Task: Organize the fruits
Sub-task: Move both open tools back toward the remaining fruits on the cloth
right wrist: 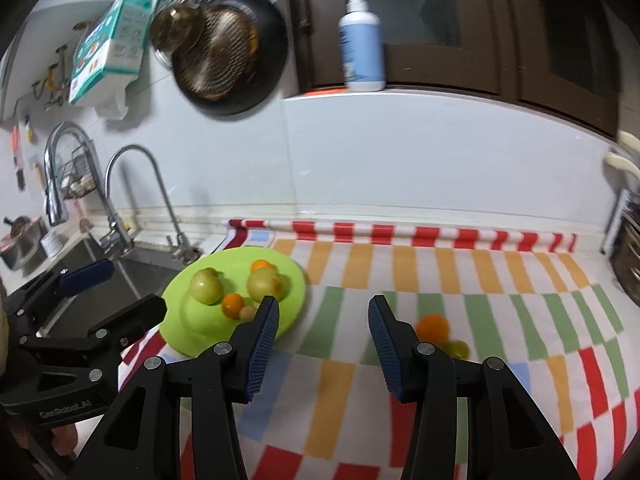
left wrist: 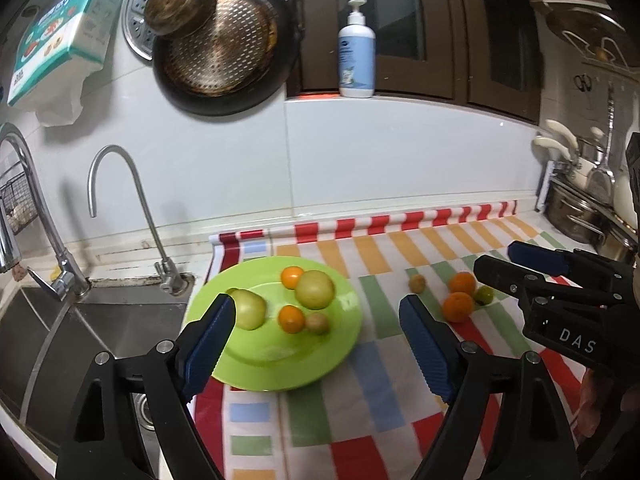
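Observation:
A lime-green plate [left wrist: 280, 364] sits at the left end of the striped cloth beside the sink. It carries two green fruits [left wrist: 315, 289], two small oranges [left wrist: 291, 319] and a small brownish fruit [left wrist: 317, 322]. Loose on the cloth to the right lie two oranges [left wrist: 457, 306], a small green fruit [left wrist: 485, 294] and a small brown one [left wrist: 417, 283]. My left gripper [left wrist: 316, 302] hangs open above the plate's near side, nothing between its blue pads. My right gripper [right wrist: 324, 304] is open over the cloth between the plate [right wrist: 208, 336] and the loose orange [right wrist: 433, 326], also empty.
A steel sink [left wrist: 120, 328] with two taps [left wrist: 120, 200] lies left of the plate. A dark pan [left wrist: 224, 52] and a steamer tray hang on the wall above. A pump bottle [left wrist: 357, 52] stands on the window ledge. Pots and utensils [left wrist: 580, 208] crowd the right end.

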